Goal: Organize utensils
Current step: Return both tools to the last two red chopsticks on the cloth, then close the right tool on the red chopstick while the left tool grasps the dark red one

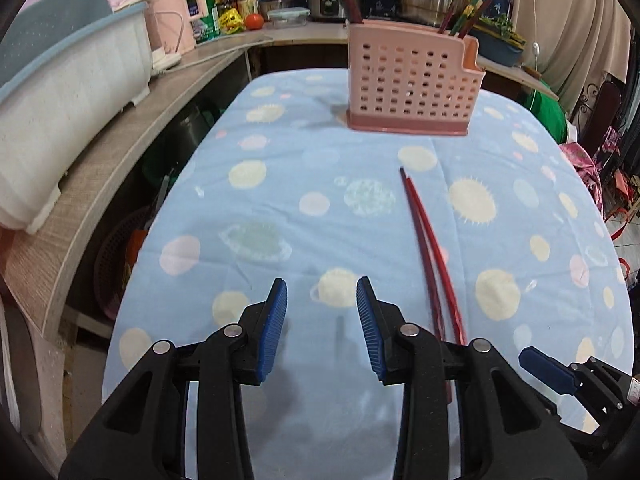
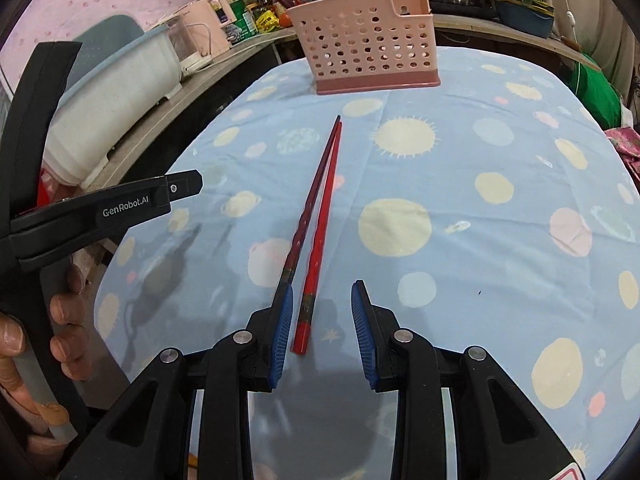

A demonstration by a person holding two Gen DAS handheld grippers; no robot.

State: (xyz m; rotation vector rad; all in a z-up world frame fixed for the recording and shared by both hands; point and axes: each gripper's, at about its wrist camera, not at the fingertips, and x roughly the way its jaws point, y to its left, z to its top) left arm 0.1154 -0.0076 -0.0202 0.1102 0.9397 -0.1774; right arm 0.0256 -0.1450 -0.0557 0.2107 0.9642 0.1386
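Pair of red lacquered chopsticks [image 2: 316, 216] lies on the blue spotted cloth surface [image 2: 460, 168], tips toward the pink perforated plastic holder [image 2: 366, 46]. Right gripper [image 2: 322, 324] part-open, empty, straddling one handle end for pickup. Left gripper [image 1: 322, 320] part-open, empty, beside the pair.

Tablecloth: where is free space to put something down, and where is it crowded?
The tablecloth is bare right of the chopsticks, out to its edge, and left of them in front of the pink holder. It is crowded near the chopsticks' near ends, where the right gripper and left gripper sit.
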